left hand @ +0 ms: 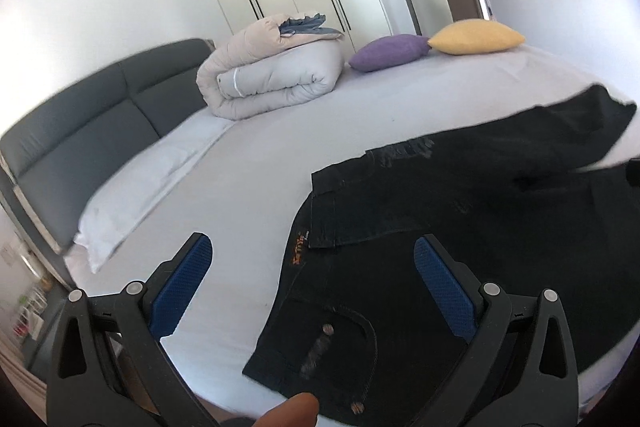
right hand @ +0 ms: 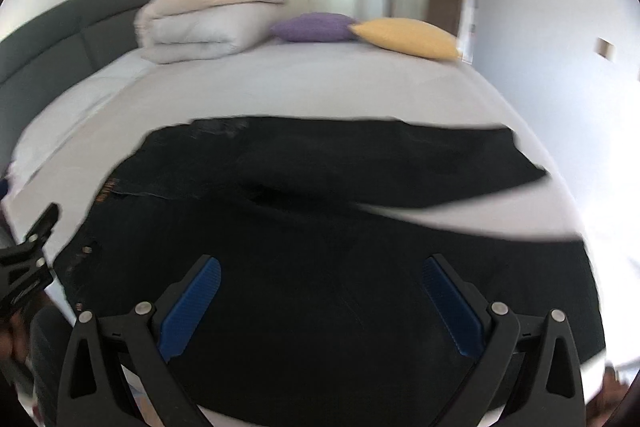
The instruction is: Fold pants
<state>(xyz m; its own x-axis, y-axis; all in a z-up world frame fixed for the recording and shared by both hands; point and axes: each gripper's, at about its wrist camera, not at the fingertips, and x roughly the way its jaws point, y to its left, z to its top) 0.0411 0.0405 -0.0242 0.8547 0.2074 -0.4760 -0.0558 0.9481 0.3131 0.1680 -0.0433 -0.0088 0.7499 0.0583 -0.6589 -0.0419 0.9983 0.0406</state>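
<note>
Pants (right hand: 320, 227) lengthwise L–R (waist left)

Unreadable orange patch on pants (left hand: 299, 249)

We see the left tongs (left hand: 312, 263) spread wide, holding nothing, above the waistband end of the black pants (left hand: 460, 227). The pants lie flat on the bed (left hand: 280, 147), legs running toward 2 o'clock. Folded duvet (left hand: 272, 79) at 11 o'clock.

Bed (left hand: 280, 155) — quilt (left hand: 272, 75), two cushions (left hand: 392, 53)
</note>
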